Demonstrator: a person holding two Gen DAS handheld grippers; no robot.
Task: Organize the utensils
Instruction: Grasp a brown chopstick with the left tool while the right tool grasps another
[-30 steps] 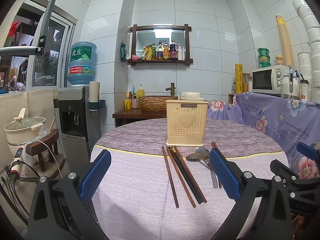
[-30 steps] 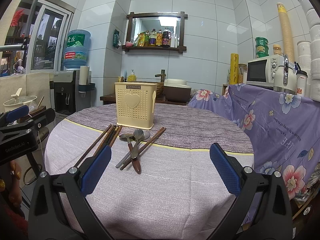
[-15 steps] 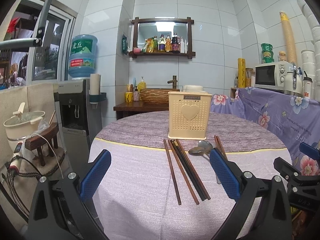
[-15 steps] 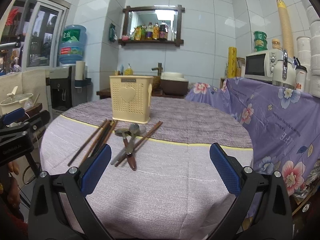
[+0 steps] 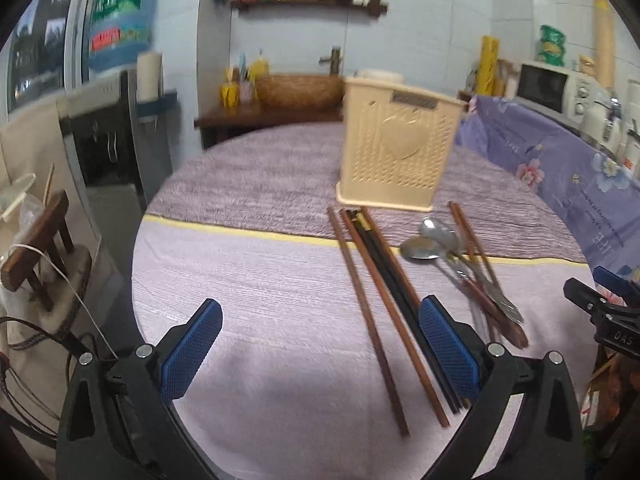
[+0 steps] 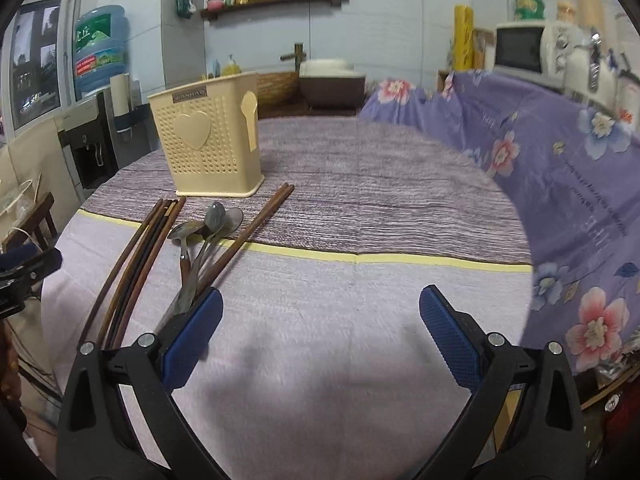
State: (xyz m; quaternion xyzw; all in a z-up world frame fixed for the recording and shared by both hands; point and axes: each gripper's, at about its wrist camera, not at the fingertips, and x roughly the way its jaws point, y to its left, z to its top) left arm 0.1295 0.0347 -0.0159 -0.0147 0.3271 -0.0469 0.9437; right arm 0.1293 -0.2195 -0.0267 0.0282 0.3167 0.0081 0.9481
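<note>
Here, one holder [image 6: 208, 148], three spoons [image 6: 208, 228] (overlapping), two spread grippers [image 5: 320, 344].

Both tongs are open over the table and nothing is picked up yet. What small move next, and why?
Probably ease the left tongs rightward and down to straddle the chopsticks. They lie flat beside its right pad, nothing is held, and the holder stands upright just beyond them.

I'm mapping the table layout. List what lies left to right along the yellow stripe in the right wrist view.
Bundle of dark chopsticks → spoons → pair of brown chopsticks → bare tablecloth → purple floral cloth.
</note>
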